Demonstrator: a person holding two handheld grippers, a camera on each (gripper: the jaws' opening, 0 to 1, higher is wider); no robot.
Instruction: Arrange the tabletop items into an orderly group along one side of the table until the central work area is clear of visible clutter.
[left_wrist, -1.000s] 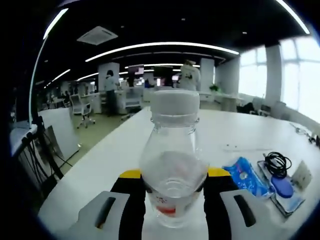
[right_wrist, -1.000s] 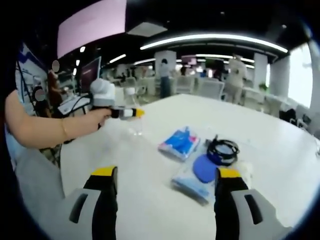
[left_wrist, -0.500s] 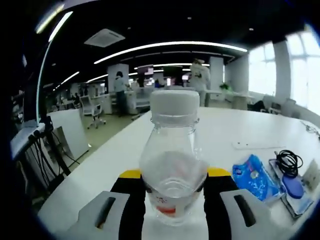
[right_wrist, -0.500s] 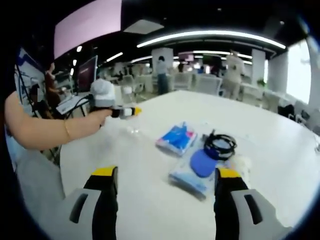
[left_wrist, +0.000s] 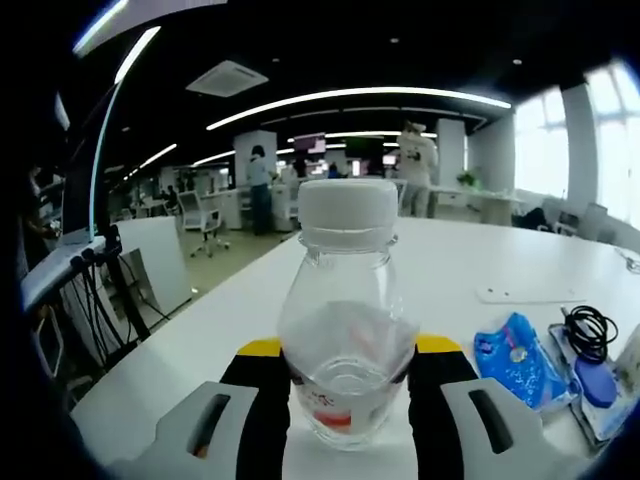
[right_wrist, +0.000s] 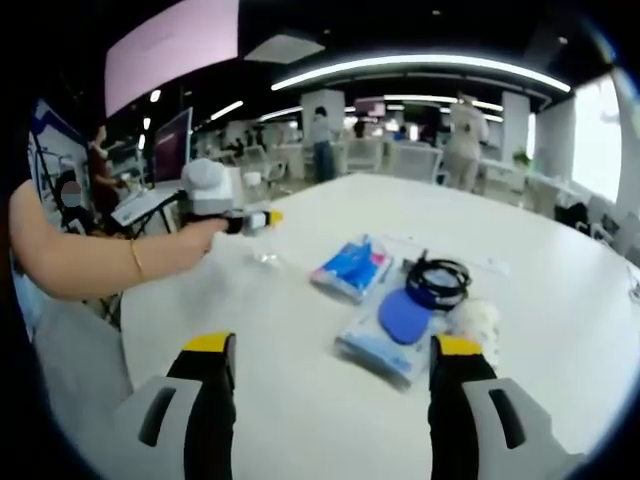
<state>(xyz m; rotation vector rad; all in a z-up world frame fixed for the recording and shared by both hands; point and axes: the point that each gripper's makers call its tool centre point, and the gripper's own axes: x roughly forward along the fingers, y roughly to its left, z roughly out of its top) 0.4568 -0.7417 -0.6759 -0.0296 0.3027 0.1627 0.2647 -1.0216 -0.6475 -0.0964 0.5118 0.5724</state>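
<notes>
Left tool (left_wrist: 348, 372) grips a clear, white-capped, red-labelled bottle (left_wrist: 347, 330); right tool (right_wrist: 334, 372) gapes wide.

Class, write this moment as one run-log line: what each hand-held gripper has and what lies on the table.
left hand-held gripper: shut on clear plastic bottle | right hand-held gripper: open, empty | white table: blue packet, black cable

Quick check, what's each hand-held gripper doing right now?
Left hand-held gripper: closed on the clear bottle.
Right hand-held gripper: open, holding nothing, above the white table.
</notes>
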